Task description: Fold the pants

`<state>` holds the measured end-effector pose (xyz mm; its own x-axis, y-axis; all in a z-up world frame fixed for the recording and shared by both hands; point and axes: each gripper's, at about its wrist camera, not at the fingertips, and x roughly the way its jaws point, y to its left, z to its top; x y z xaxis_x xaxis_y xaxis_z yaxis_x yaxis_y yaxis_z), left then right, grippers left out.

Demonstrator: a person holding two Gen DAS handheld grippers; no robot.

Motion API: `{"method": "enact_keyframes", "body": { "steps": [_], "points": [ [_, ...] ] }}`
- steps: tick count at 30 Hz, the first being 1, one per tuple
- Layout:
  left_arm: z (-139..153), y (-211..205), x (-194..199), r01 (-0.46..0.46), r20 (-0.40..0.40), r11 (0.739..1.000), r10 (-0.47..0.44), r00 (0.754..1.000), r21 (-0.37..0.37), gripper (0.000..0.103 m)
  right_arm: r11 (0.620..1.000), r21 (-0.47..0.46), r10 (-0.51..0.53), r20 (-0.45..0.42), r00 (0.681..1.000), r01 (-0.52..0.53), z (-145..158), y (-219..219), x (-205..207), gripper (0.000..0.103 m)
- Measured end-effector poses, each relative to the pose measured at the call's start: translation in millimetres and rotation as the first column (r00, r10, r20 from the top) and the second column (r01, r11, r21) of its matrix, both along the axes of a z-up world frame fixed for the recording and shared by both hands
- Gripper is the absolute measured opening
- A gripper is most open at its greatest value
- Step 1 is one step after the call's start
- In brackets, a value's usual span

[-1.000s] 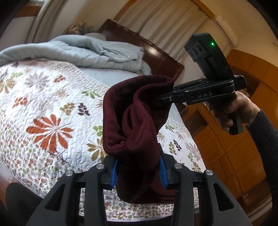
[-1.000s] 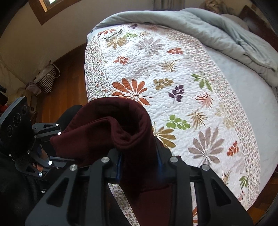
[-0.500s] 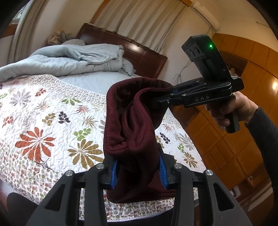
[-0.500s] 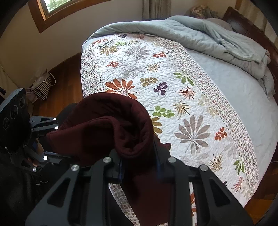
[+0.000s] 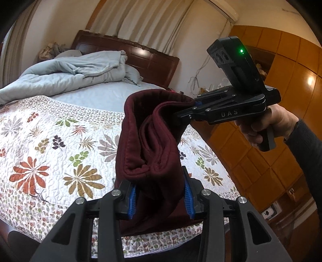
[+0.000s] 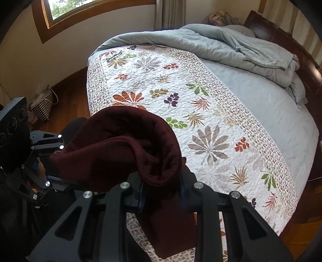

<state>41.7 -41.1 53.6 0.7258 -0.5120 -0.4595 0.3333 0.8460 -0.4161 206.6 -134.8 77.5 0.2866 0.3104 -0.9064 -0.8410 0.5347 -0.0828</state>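
Left wrist view: bedroom with curtains, dark wooden headboard [image 5: 128, 54], orange panelled wardrobe [image 5: 281, 125] at right. Floral quilt [image 5: 50, 145] spread flat across near half of bed, stitched and puffy, likely the folding surface. Rumpled grey duvet [image 5: 66, 74] pushed to far end, out of the way. Maroon pants [image 5: 153, 141], thick soft fleece with hemmed edges, bunched in several layers, held aloft above quilt. Left gripper [image 5: 160, 198] clamped on near end, blue pads pressing cloth. Right gripper [image 5: 188, 111] pinching far upper edge, keeping layers taut between the 2.

Right wrist view: window [image 6: 84, 12] far left, striped bag [image 6: 43, 104] on wooden floor. Right gripper [image 6: 162, 194] closed around thick maroon roll; left gripper [image 6: 43, 161] gripping the other end at left, jaw gap hidden.
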Motion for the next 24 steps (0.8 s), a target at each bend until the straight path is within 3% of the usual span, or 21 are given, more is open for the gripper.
{"method": "enact_keyframes", "body": {
  "steps": [24],
  "points": [
    [-19, -82, 12, 0.150, -0.024, 0.986, -0.149, 0.989, 0.068, 0.038, 0.994, 0.011, -0.105, -0.022, 0.994, 0.105, -35, -89, 0, 0.022]
  ]
}}
